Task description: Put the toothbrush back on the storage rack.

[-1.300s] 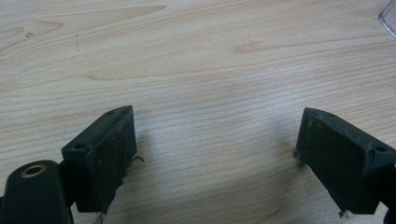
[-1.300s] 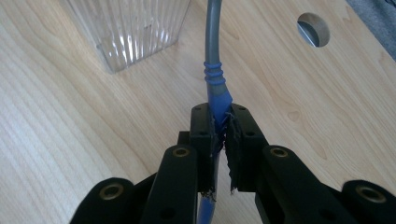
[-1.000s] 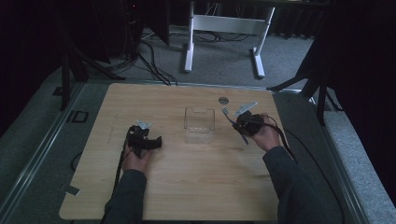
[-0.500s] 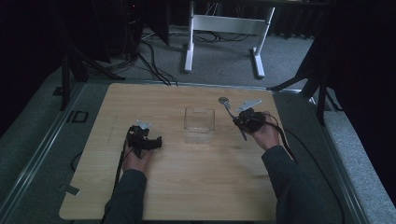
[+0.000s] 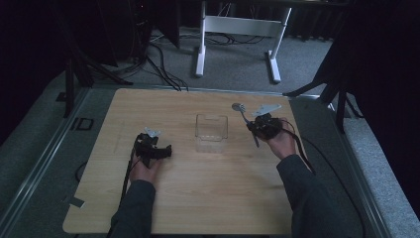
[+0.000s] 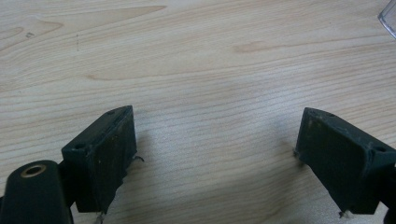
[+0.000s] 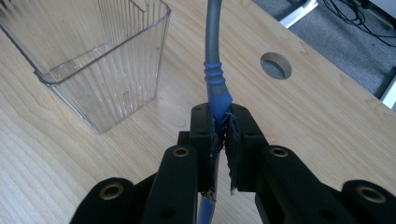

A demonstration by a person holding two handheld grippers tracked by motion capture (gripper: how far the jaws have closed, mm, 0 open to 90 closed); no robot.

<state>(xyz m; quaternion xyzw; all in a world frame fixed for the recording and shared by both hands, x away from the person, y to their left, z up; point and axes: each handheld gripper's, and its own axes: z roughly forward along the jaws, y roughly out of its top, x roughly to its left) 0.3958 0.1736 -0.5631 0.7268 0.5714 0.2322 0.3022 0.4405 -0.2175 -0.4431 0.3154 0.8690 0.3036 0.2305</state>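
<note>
My right gripper is shut on the blue handle of a long utensil, whose grey metal shaft runs up and out of the right gripper view. From above, the right gripper is just right of a clear plastic container, and the utensil slants toward the far left and ends in a round head. The container stands empty to the left of the jaws. My left gripper rests on the wooden table, left of the container. The left gripper is open over bare wood.
A round hole is cut in the tabletop right of the utensil's shaft. A corner of the container shows at the top right of the left gripper view. White desk legs and cables lie on the floor beyond the table.
The utensil's shaft now shows reaching from the right gripper toward the far left. Both hands have kept their places.
</note>
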